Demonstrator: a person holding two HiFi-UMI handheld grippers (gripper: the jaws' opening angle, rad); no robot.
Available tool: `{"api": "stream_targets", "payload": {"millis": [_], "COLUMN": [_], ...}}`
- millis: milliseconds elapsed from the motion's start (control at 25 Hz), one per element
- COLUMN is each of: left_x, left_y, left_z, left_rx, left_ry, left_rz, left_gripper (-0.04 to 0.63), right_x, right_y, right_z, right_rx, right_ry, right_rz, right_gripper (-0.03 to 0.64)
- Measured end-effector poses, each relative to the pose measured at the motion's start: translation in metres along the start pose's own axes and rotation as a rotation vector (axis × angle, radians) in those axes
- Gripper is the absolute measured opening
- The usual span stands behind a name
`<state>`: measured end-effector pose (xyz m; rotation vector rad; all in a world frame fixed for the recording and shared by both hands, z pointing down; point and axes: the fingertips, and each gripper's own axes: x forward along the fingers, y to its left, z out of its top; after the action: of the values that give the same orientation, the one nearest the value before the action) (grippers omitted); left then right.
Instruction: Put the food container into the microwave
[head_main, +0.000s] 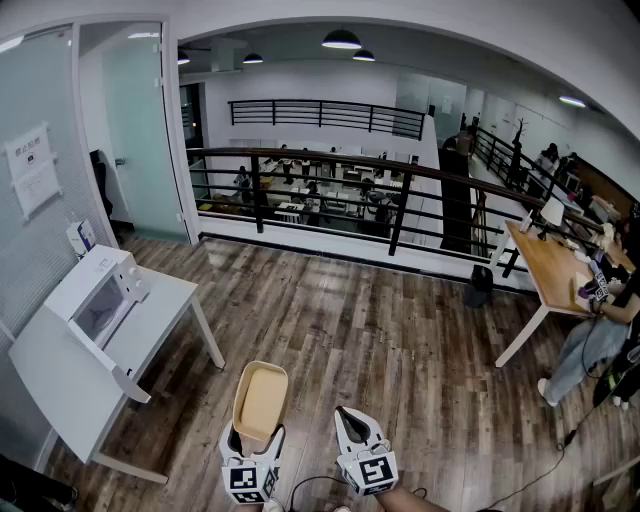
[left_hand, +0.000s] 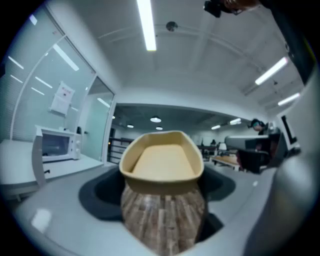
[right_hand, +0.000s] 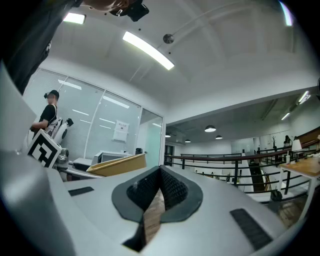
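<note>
Down at the bottom of the head view, the left gripper (head_main: 254, 447) has its jaws clamped on the near end of the tan food container (head_main: 261, 400), held over the wooden floor (head_main: 380, 330). The right gripper (head_main: 347, 415) sits just beside it. Off left, well apart, the microwave (head_main: 100, 300) stands on a white table (head_main: 60, 385). Left gripper view: container dead centre between the jaws, open side up. Right gripper view: jaws pinched together at the tips.
</note>
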<state>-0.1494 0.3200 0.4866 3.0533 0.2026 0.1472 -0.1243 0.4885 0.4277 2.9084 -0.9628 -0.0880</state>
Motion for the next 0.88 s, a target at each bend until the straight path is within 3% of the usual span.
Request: {"api": "stream_targets", "payload": {"millis": [600, 880], "left_x": [0.009, 0.015], "left_y": [0.088, 0.13], "left_z": [0.021, 0.031], "left_rx": [0.043, 0.045], "left_ry": [-0.045, -0.05], "left_rz": [-0.071, -0.051], "left_gripper": [0.456, 0.456], "right_x": [0.082, 0.118], "right_y": [0.066, 0.089], "right_z": [0.023, 0.04], "right_rx": [0.004, -0.018], "right_ry": [-0.081, -0.095], "right_rz": [-0.048, -0.04], "right_gripper": [-0.002, -0.002]}}
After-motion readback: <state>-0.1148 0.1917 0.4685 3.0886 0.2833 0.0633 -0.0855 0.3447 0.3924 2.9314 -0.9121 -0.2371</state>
